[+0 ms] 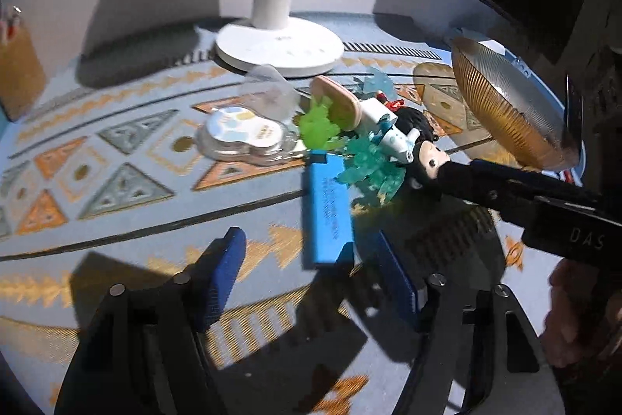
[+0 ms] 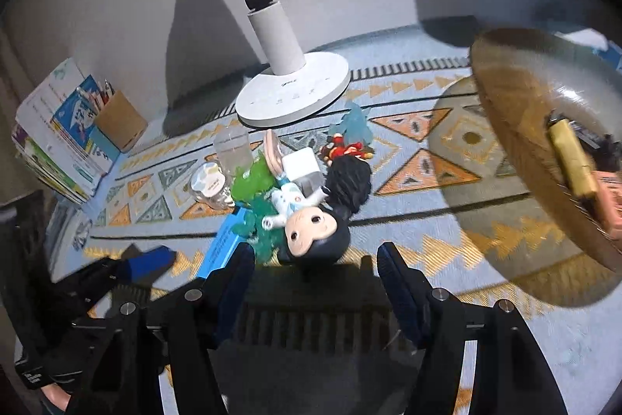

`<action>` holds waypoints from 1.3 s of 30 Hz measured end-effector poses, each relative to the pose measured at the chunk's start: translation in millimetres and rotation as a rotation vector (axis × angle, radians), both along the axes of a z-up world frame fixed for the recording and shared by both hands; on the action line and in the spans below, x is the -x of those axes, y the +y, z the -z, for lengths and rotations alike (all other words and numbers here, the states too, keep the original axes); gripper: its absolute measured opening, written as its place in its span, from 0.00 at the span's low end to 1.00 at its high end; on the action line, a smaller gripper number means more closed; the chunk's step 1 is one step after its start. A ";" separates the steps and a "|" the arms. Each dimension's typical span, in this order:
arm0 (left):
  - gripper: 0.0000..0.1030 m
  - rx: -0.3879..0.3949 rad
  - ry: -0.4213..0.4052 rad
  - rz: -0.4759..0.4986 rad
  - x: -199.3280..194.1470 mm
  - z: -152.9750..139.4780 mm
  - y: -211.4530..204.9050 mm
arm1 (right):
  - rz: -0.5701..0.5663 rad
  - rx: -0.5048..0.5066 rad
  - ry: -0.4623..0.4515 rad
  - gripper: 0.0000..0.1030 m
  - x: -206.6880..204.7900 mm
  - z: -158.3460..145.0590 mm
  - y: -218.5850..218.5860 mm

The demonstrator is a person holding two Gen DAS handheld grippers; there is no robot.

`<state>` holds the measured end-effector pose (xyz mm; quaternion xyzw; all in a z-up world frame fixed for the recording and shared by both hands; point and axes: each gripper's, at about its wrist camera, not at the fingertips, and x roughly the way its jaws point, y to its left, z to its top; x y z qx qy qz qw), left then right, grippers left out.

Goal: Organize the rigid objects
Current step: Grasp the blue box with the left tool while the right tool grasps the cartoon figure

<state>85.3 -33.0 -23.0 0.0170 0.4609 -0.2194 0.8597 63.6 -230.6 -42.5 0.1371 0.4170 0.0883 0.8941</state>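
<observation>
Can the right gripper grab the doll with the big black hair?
Probably yes: the right gripper is open, the doll lies head-first just ahead of its fingers, nothing between them.

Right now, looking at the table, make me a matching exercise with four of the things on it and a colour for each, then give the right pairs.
Things:
1. lamp base
2. flat rectangular bar
3. doll's hair
4. spiky toy beside the clear case

Colours:
A. black
B. bright green
C. white
D. blue

Pairs: 1-C, 2-D, 3-A, 4-B
</observation>
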 end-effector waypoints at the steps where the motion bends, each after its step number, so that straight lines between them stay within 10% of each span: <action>1: 0.64 -0.001 0.007 0.004 -1.4 1.1 -1.7 | -0.002 -0.017 0.008 0.62 -4.6 2.5 -0.7; 5: 0.63 -0.022 0.003 0.035 -2.1 2.6 -12.5 | -0.006 -0.067 0.032 0.54 -17.2 12.4 -2.9; 12: 0.22 -0.100 -0.038 0.059 0.0 4.9 -28.6 | -0.009 -0.084 0.031 0.39 -17.5 16.0 -3.4; 21: 0.21 -0.053 -0.079 0.023 33.5 -12.2 1.0 | 0.043 -0.233 0.001 0.39 30.3 8.3 -34.0; 35: 0.22 -0.045 -0.038 -0.047 73.8 -2.6 30.9 | 0.025 -0.066 0.042 0.40 83.7 16.2 -16.1; 39: 0.38 -0.049 -0.039 -0.047 74.0 0.2 30.2 | 0.017 -0.014 0.033 0.59 88.5 14.8 -11.6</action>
